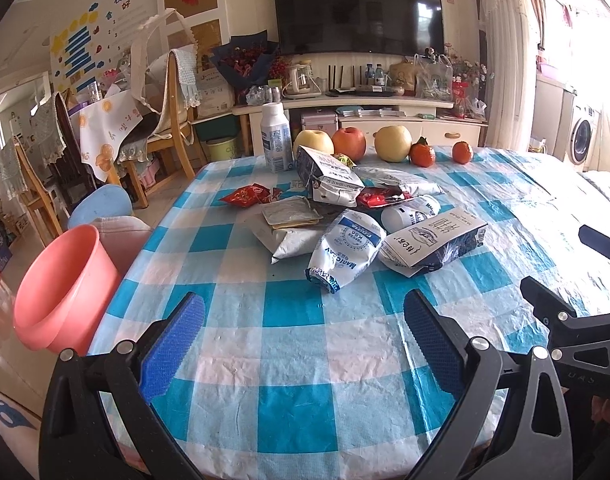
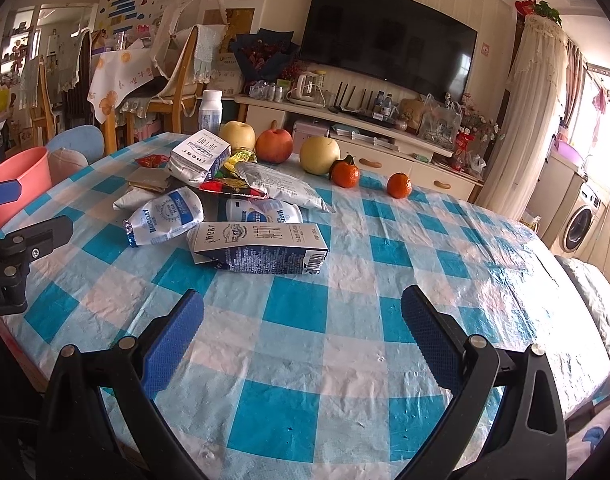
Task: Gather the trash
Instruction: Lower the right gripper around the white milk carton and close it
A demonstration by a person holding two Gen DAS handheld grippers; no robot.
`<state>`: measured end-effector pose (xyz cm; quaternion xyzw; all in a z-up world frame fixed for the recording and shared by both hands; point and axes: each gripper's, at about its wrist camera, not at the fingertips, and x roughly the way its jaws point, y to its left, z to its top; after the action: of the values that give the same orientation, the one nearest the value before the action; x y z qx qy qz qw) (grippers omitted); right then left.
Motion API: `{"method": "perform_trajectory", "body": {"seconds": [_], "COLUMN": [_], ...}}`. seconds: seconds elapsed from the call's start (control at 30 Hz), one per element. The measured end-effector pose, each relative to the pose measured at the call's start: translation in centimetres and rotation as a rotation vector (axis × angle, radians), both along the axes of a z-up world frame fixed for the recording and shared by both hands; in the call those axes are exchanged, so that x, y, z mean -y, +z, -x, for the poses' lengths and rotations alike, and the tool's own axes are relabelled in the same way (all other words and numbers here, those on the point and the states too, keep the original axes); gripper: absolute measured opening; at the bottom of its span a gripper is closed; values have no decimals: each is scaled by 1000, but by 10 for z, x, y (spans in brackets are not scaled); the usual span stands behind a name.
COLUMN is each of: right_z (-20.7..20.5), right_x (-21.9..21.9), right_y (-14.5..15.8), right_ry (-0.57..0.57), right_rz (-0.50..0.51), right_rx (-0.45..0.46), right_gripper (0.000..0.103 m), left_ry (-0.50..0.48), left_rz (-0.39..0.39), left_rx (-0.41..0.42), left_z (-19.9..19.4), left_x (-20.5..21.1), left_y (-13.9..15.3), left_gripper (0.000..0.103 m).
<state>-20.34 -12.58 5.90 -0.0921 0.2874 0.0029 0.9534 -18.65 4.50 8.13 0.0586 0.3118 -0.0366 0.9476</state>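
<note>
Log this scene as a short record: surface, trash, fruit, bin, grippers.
surface: table under a blue-and-white checked cloth
trash: pile of flattened milk cartons, pouches and red wrappers at mid-table
fruit: apple, two pears, two tangerines lined along the far edge
bin: pink bucket beside the table's left edge
left gripper: open, holds nothing
right gripper: open, holds nothing

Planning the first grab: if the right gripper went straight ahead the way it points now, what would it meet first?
Probably the flattened milk carton: it lies nearest in front of the open right gripper, slightly to the left of its centre line, with only bare checked tablecloth between. Depth is uncertain through the fisheye.
</note>
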Motion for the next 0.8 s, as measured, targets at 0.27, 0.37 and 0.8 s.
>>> {"method": "perform_trajectory", "body": {"seconds": [0.27, 0.37, 0.8], "right_z": [-21, -33, -92], "right_x": [15, 24, 63], "right_y": [-6, -9, -37], "right_ry": [36, 53, 70], "right_rz": [-144, -228, -704], "right_rx": [-82, -123, -304], "right_gripper": [100, 100, 74], "left_ry": [-72, -109, -176], "left_rz": [-14, -23, -102], "left_rx": [-33, -66, -122], "left_z": [-25, -39, -99], "left_x": [6, 9, 28], "left_y": [-5, -12, -40], "left_gripper": [98, 98, 97]}}
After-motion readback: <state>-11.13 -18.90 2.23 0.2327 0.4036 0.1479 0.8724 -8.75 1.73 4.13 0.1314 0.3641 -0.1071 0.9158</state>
